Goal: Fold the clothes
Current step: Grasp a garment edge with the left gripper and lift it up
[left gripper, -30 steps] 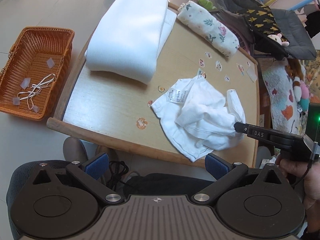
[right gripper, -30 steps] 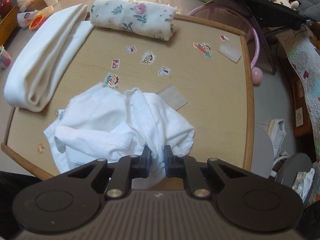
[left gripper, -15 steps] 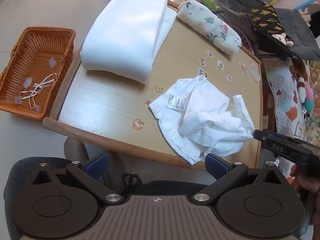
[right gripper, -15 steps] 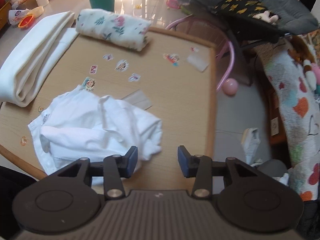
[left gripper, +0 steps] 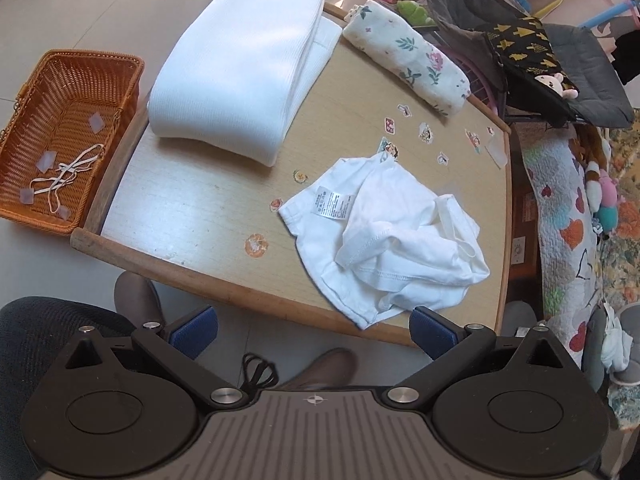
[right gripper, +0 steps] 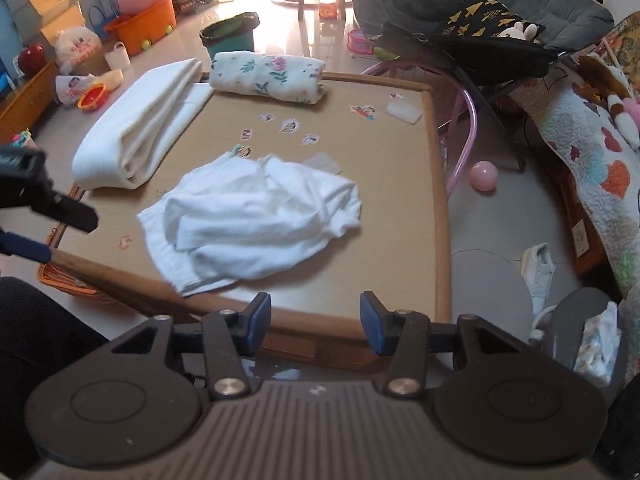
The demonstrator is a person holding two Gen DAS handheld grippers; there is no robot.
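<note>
- A crumpled white garment [left gripper: 384,236] lies on the wooden tabletop [left gripper: 192,216] toward the near right corner, one fold just reaching the near edge; its care label [left gripper: 334,204] faces up on the left side.
- The left half of the near edge is bare wood with only a few stickers [left gripper: 256,245], giving open room there; a strip of bare top also runs along the right edge, between the garment and the raised rim.
- A thick folded white blanket [left gripper: 244,60] fills the far left corner and overhangs the far edge; a rolled floral cloth [left gripper: 408,62] lies along the far edge toward the far right corner, well apart from the garment.
- A wicker basket [left gripper: 60,136] stands on the floor just beside the left edge.
- The left gripper [left gripper: 312,326] hovers off the near edge, jaws spread wide and empty, blue pads clear of the cloth.
- The right gripper [right gripper: 314,322] hangs over the near edge, jaws parted with nothing between them.
- A second ago the right jaws were clenched on a fold of the garment; they have just been opening, the fold has dropped, and the gripper has drawn back off the cloth toward the near right corner.
- The garment has settled flatter; the left gripper has barely shifted.
</note>
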